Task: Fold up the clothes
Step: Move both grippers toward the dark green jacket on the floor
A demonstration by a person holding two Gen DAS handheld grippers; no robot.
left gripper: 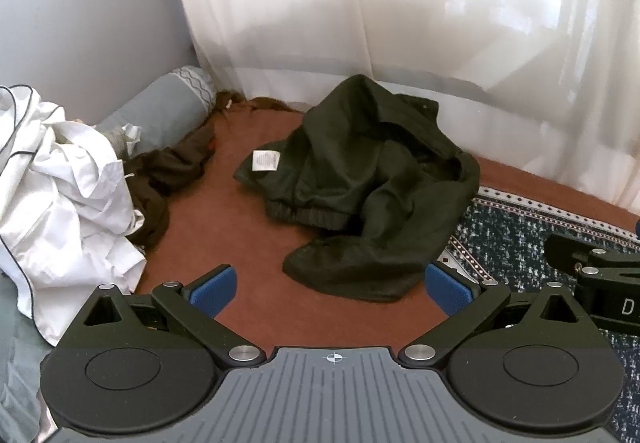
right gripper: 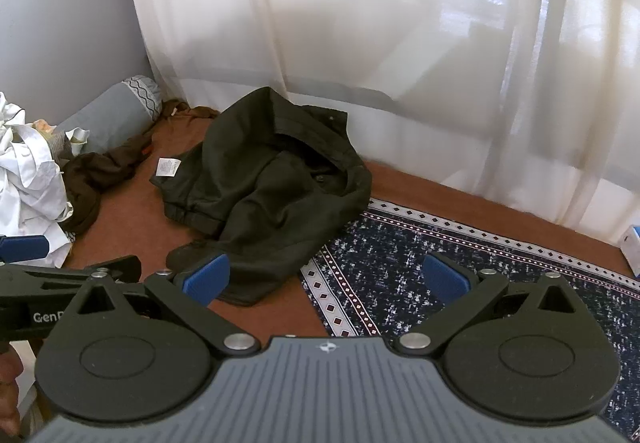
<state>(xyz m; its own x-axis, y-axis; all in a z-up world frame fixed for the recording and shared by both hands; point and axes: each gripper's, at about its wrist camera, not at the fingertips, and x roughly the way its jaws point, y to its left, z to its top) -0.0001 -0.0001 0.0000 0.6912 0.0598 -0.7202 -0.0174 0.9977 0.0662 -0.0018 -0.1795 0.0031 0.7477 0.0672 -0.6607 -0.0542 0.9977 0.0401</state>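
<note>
A crumpled dark green jacket [left gripper: 368,179] lies on the brown floor cover, inside out with a white care label [left gripper: 265,160] showing; it also shows in the right wrist view [right gripper: 272,179]. My left gripper [left gripper: 330,289] is open and empty, just short of the jacket's near sleeve end. My right gripper [right gripper: 326,279] is open and empty, over the near edge of the jacket and the rug. The left gripper also shows at the left of the right wrist view [right gripper: 60,271].
A pile of white clothes [left gripper: 60,203] and a brown garment [left gripper: 168,179] lie at the left, by a grey bolster [left gripper: 168,111]. A dark blue patterned rug [right gripper: 480,275] lies at the right. White curtains [right gripper: 360,43] hang behind. A small box [right gripper: 633,247] sits far right.
</note>
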